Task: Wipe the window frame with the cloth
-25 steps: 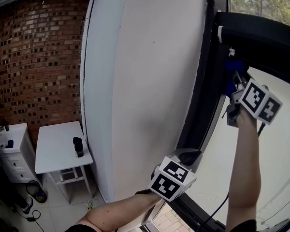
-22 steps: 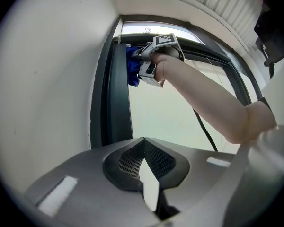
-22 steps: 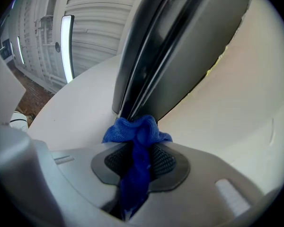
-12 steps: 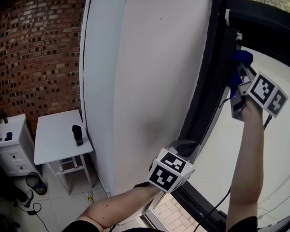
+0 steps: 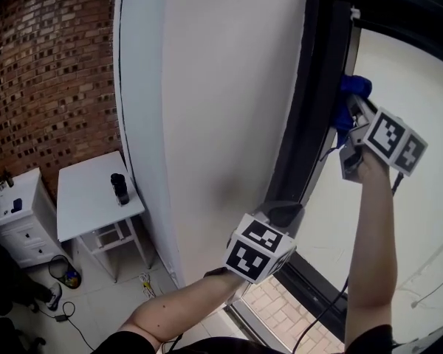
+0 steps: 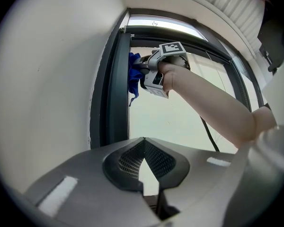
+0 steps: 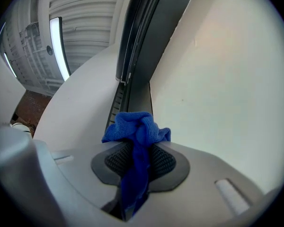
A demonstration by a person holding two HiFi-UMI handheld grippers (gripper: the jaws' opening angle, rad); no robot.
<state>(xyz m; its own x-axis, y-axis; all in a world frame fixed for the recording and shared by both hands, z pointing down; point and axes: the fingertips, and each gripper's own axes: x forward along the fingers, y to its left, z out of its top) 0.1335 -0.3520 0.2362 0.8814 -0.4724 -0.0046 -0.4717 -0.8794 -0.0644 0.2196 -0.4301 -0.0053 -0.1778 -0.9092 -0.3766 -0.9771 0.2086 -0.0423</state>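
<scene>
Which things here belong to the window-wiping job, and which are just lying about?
Job in hand:
- cloth, clamped in the right tongs
- window frame

Lying about:
- table
- dark object standing on it
- cabinet
- left tongs, shut on nothing

A small white table [image 5: 88, 201] is seen at the lower left of the head view. A little black thing [image 5: 119, 189] is stood on it. The table is set on a tiled floor [image 5: 103, 301].
</scene>
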